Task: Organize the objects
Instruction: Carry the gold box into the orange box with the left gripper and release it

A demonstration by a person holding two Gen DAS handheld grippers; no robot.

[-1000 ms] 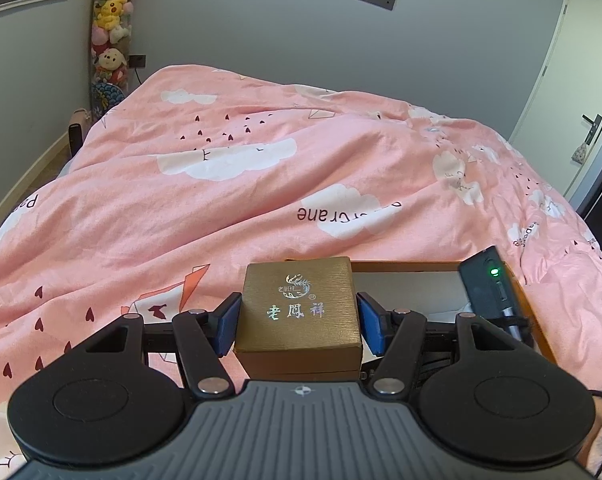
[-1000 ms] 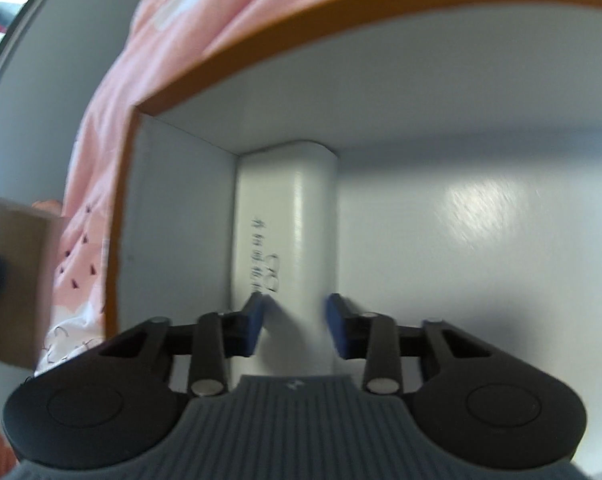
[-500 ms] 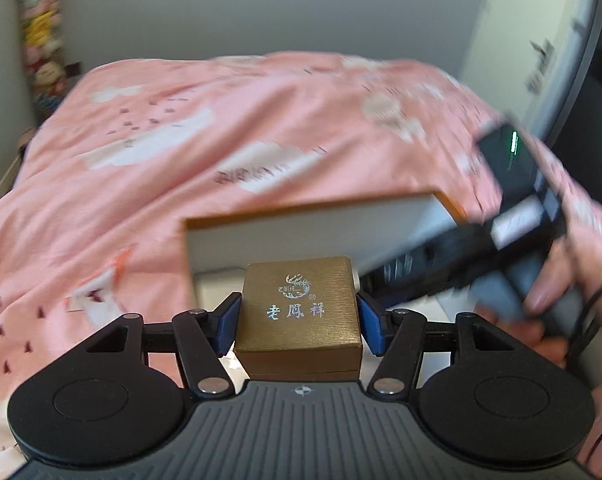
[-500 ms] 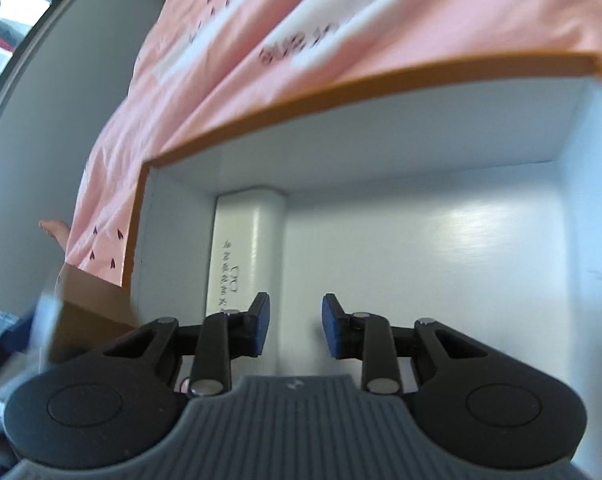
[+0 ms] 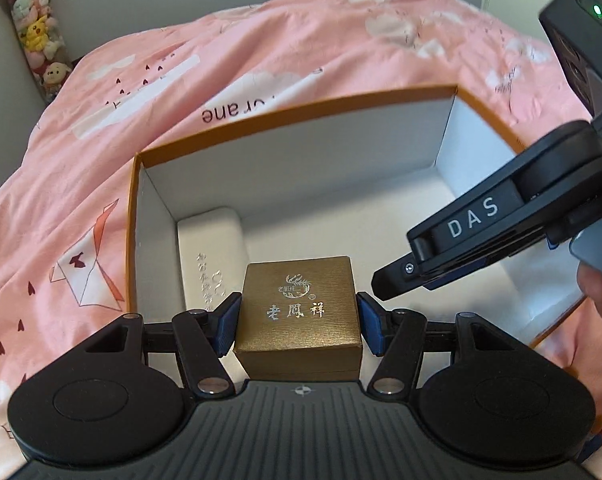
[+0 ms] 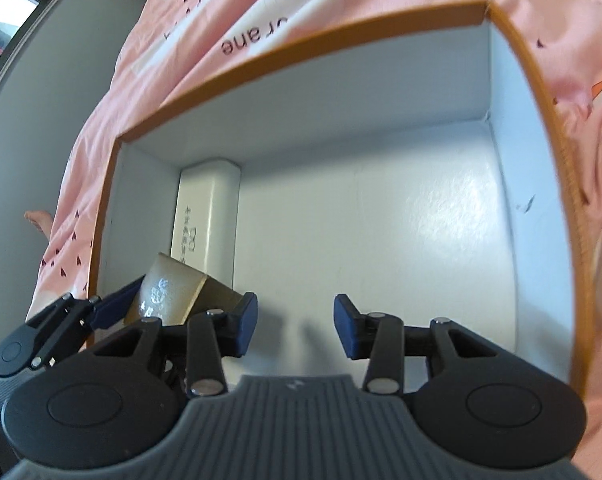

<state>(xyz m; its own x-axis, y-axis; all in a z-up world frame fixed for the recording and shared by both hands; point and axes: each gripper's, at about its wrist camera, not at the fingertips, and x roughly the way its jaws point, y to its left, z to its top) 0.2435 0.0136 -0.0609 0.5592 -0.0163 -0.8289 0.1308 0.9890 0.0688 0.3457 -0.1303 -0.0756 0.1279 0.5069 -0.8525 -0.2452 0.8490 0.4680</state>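
Your left gripper (image 5: pixel 299 322) has its blue fingers (image 5: pixel 228 328) clamped on both sides of the gold box (image 5: pixel 299 304), held over the open orange carton (image 5: pixel 285 112) on the bed (image 5: pixel 101 128), beside the white case (image 5: pixel 211 248). Your right gripper (image 6: pixel 295 322) fingers are opening, nothing between them.

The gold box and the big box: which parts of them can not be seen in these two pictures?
- Gold box, left wrist view: its underside is hidden, so whether it touches the big box floor cannot be told. The left gripper holds it.
- White case: its near end is hidden behind the left gripper's fingers; its print is too small to read.
- Big box, right wrist view: near wall hidden by the right gripper, jaws opening, empty.
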